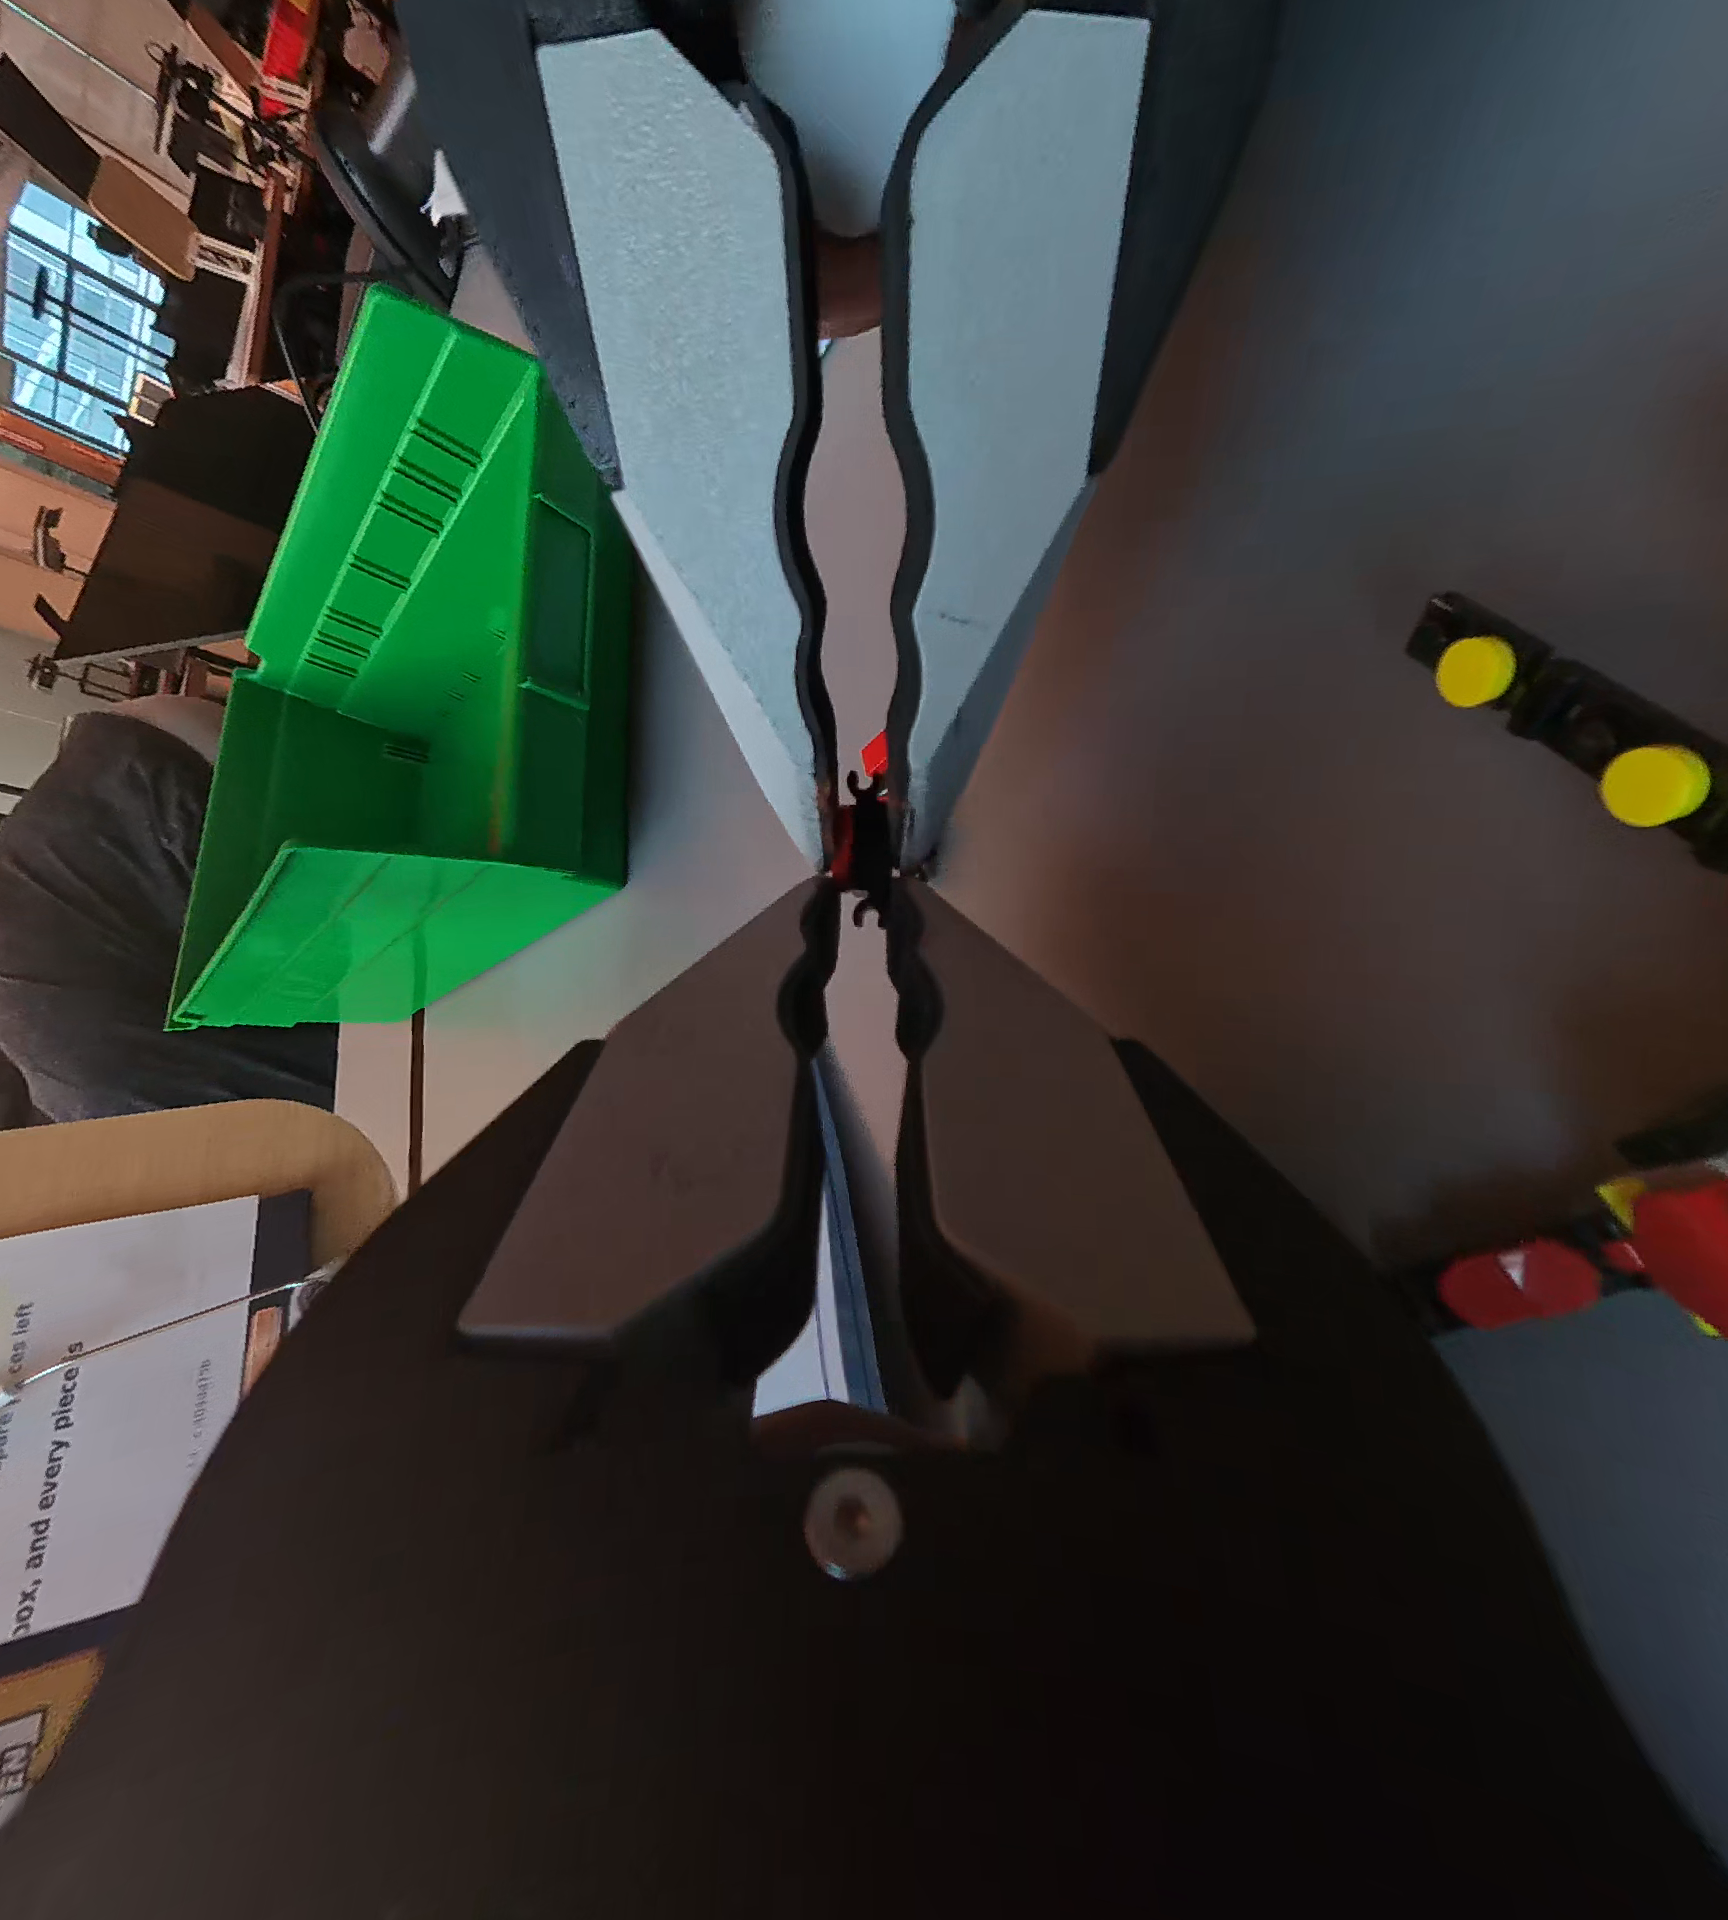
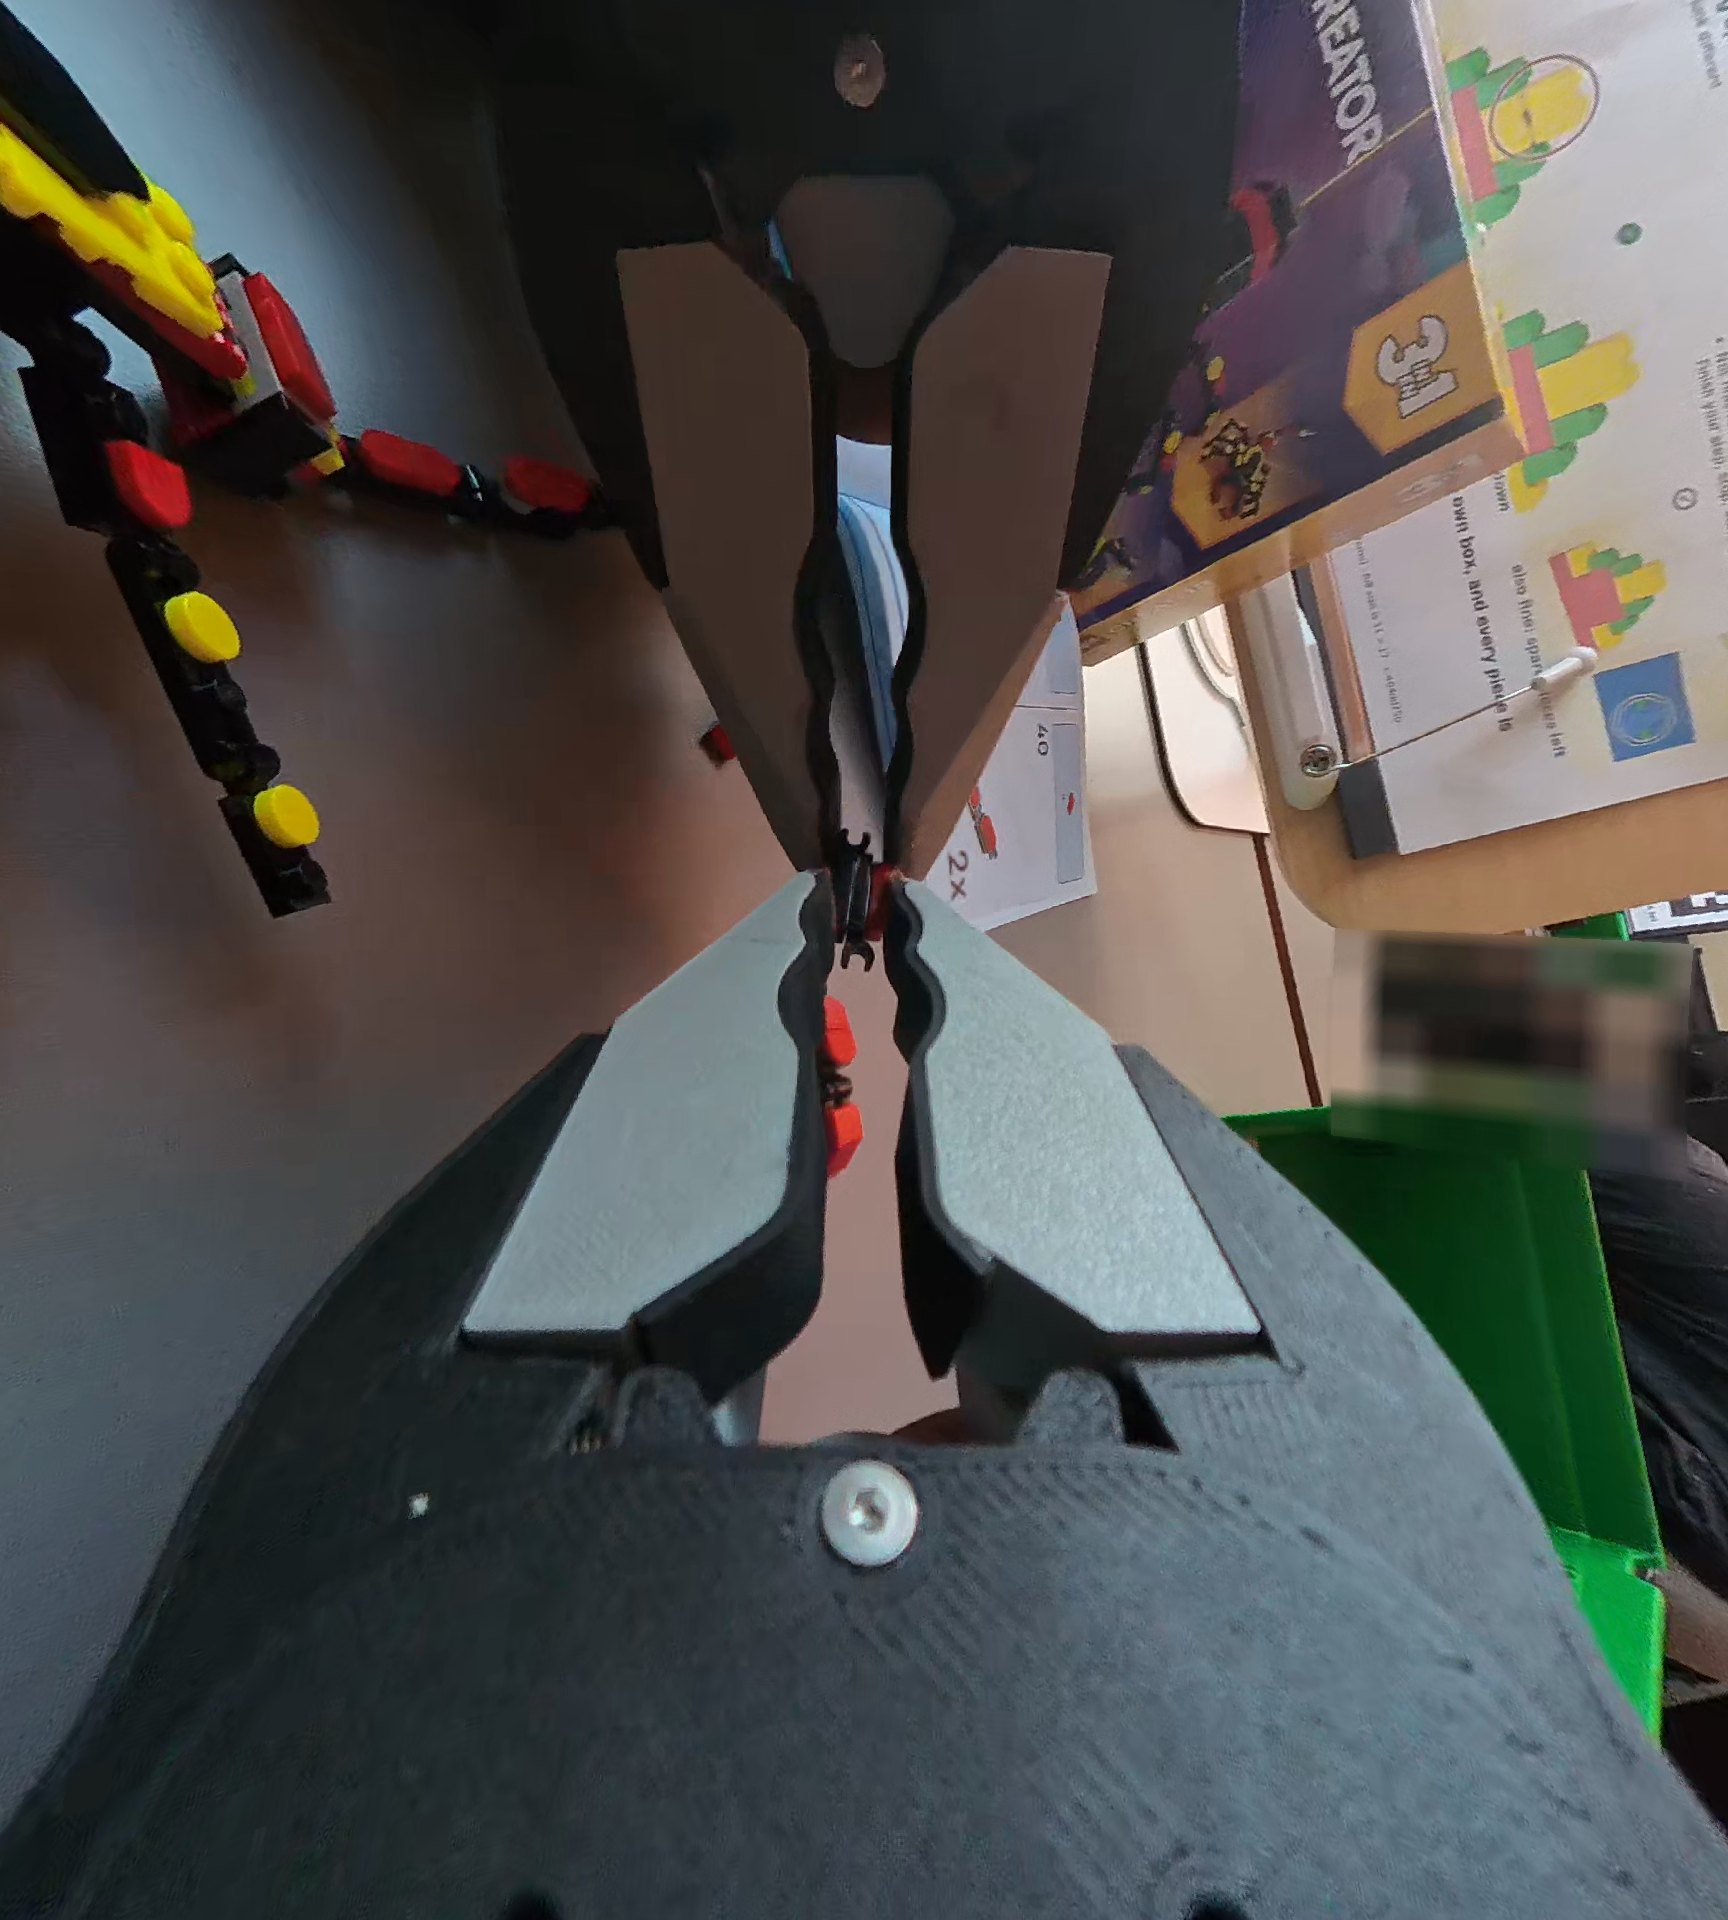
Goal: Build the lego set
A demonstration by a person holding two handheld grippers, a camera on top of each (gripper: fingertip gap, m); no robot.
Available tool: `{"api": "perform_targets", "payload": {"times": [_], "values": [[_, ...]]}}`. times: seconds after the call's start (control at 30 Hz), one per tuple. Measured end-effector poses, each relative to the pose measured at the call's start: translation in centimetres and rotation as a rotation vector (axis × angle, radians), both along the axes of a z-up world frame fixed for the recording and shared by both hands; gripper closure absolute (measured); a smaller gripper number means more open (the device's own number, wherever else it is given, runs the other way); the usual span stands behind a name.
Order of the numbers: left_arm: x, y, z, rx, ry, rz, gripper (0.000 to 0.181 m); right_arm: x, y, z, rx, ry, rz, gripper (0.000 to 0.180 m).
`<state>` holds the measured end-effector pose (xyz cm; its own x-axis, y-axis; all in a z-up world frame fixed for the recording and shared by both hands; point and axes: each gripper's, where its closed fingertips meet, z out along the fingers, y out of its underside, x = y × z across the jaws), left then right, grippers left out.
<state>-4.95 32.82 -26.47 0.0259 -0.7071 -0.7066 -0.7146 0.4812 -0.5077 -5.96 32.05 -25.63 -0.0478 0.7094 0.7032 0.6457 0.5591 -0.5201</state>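
between both tips, black clip piece (image 1: 868,847), left gripper (image 1: 865,883) and right gripper (image 2: 860,894) pinching it

The lego model (image 2: 164,343) lies on the table (image 2: 424,727), the bin (image 1: 403,707) well apart.

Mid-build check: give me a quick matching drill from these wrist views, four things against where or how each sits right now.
Things:
1. black clip piece
2. green bin
3. round yellow tiles
4. instruction sheet

States:
A. lying flat behind the other gripper's fingers
B. standing on the table edge, off to the side
C. pinched between both grippers' tips
D. sitting on black leg strips of the model

Pairs: 1-C, 2-B, 3-D, 4-A
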Motion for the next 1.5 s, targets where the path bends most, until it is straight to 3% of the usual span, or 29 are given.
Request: {"api": "perform_targets", "payload": {"times": [0.27, 0.7, 1.03, 1.23, 1.5], "values": [[-0.1, 0.4, 0.7, 0.024, -0.04, 0.013, 0.174, -0.1, 0.3, 0.8, -0.109, 0.105, 0.014, 0.173], [-0.2, 0.1, -0.5, 0.066, 0.044, 0.014, 0.173, 0.1, 0.2, -0.5, -0.049, 0.002, 0.006, 0.173], [-0.2, 0.9, 0.8, 0.107, -0.045, 0.03, 0.173, -0.1, 0.7, 0.5, -0.065, 0.081, -0.012, 0.172], [0.0, 0.2, 1.1, -0.243, -0.207, 0.009, 0.161, 0.1, 1.3, 1.5, 0.057, 0.123, -0.001, 0.173], [0.5, -1.2, 3.0, -0.719, -0.398, -0.035, 0.158, 0.5, 1.0, 3.7, 0.175, 0.195, 0.02, 0.173]]}}
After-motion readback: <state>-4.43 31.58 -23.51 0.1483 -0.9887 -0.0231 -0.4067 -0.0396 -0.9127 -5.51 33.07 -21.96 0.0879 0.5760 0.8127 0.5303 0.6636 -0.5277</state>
